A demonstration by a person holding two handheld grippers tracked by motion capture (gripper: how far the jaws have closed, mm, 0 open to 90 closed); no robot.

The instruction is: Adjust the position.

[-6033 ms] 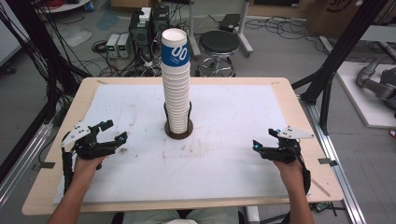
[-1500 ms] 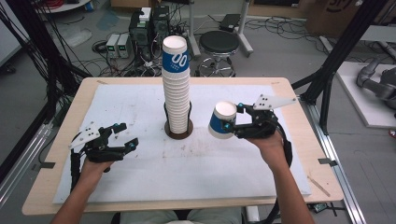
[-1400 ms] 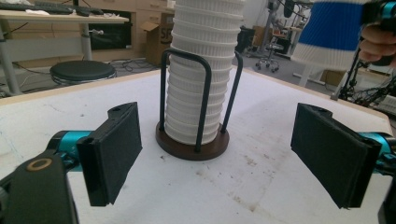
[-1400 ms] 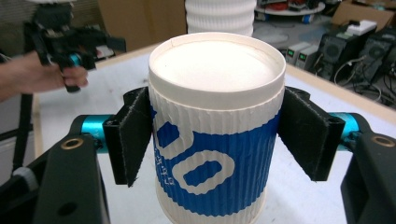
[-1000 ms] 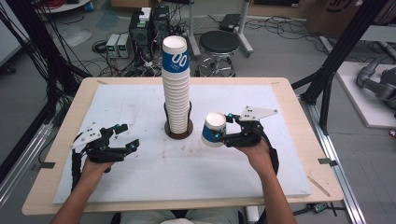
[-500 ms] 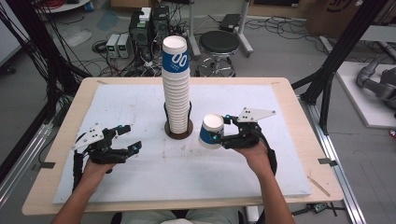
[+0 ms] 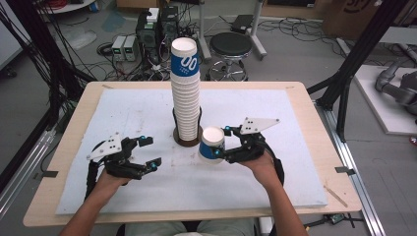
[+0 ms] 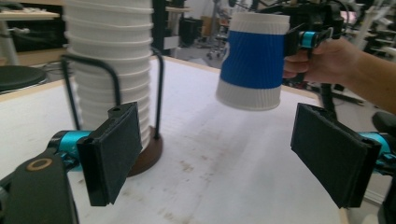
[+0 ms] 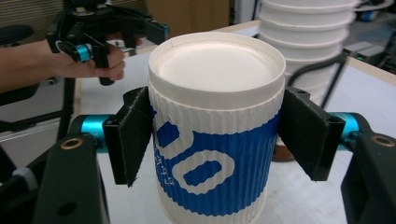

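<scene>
High view: right gripper (image 7: 222, 150) clamps blue-white paper cup (image 7: 212, 145), held upside down just right of the tall cup stack (image 7: 186, 93) in its wire holder on the table (image 7: 305, 123). Left gripper (image 7: 149, 153) at near left, jaws wide, nothing btwn.

Left gripper view: pads wide apart, cup (image 8: 254, 60) hangs off the tabletop beyond them.

Right gripper view: both pads press cup (image 9: 215, 140) sides, base up.

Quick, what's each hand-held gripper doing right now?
Left hand-held gripper: open, holding nothing.
Right hand-held gripper: shut on the blue and white paper cup.
</scene>
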